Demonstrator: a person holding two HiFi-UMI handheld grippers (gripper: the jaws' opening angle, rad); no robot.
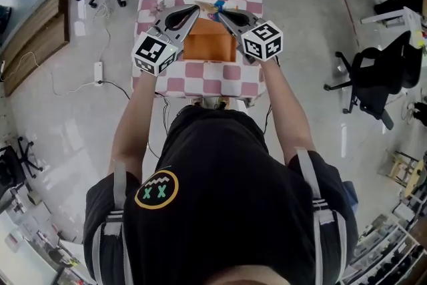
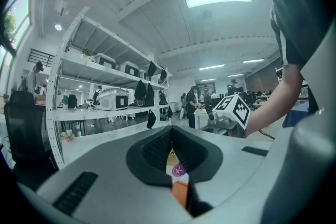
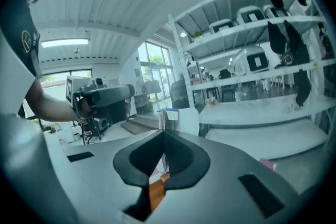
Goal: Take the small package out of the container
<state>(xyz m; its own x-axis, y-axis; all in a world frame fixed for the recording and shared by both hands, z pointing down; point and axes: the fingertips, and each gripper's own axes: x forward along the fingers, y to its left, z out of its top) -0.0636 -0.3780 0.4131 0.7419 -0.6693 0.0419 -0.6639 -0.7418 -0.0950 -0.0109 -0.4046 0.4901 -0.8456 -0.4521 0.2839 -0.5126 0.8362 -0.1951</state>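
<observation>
Pinching the small package by its thin edge, with the jaws of the right gripper pressed fully together on a pale sliver of wrapper. Seen in the head view at the far rim of the orange container, right at the tips of both grippers. Judged lifted out of it, though not surely, from so steep a look down on the table. Holding the jaws of the left gripper together as well, with a yellow face of the wrapper showing in the slit below them. Cannot tell whether nipped there too or merely lying behind.

Judged light, thin and limp: probably a film sachet, likely slick and crinkly, apt to swing or slide out of a narrow pinch. Best taken on the flat sealed border, not the puffed middle, and spared any twisting between two grips.

Of writing, little legible: a round pink mark with a pale figure on the yellow face, plus blue and yellow print too small to read. Black-and-white square markers on the gripper cubes, without words.
</observation>
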